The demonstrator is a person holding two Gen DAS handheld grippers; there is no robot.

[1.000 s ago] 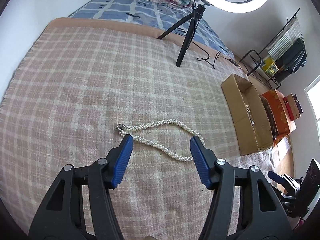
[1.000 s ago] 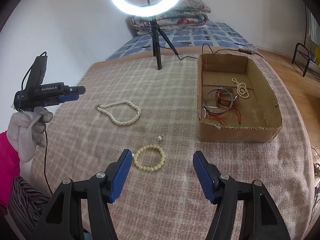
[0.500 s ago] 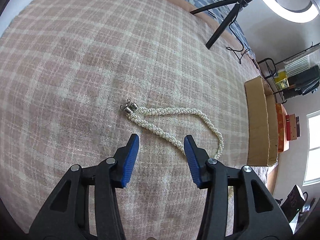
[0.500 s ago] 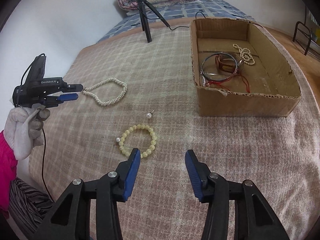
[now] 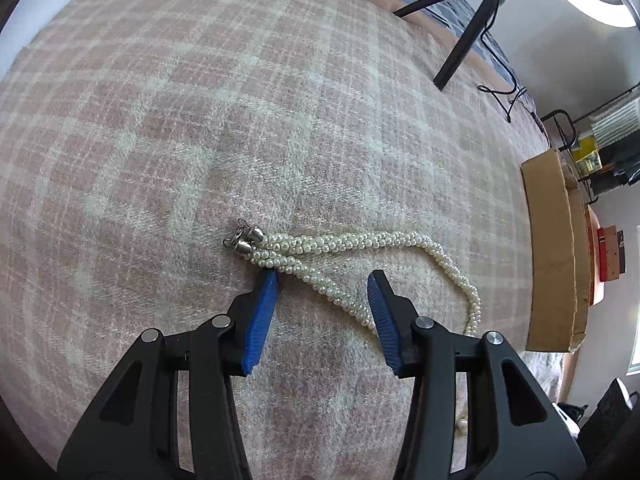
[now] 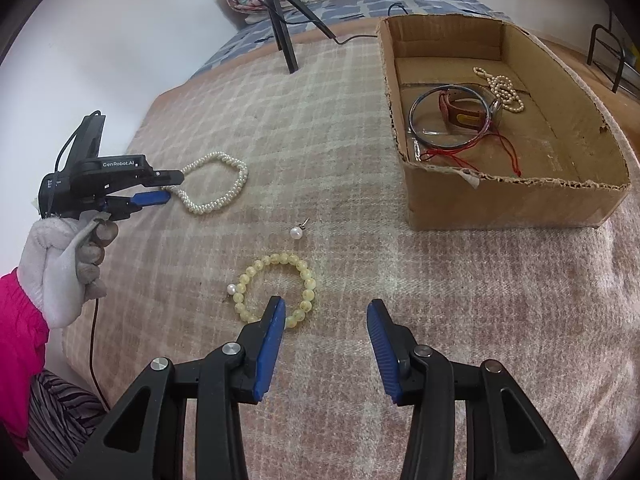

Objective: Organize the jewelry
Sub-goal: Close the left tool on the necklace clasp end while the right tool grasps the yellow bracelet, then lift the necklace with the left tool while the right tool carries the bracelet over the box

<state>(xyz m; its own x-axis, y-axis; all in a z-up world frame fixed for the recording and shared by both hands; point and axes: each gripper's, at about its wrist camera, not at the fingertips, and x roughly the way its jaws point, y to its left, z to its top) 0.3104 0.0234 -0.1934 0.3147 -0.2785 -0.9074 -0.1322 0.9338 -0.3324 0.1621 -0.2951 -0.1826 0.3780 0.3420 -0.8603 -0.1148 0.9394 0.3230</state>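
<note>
While the left gripper [image 5: 322,280] is hovering with jaws apart, the pearl necklace [image 5: 360,254] is lying just ahead, one strand running between its fingertips; closing squarely on that twisted strand, clear of the blanket [image 5: 200,120], would serve best. Right view: the right gripper [image 6: 326,308] is gaping over the yellow bead bracelet [image 6: 276,288], cardboard box [image 6: 500,200] ahead to its right.

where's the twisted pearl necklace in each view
Left wrist: the twisted pearl necklace lies at centre, one strand running between the open jaws of the left gripper, clasp end by the left blue pad.
Right wrist: the same necklace is a loop at left of centre, just off the left gripper's tip.
Shared landmark: the cardboard box.
</note>
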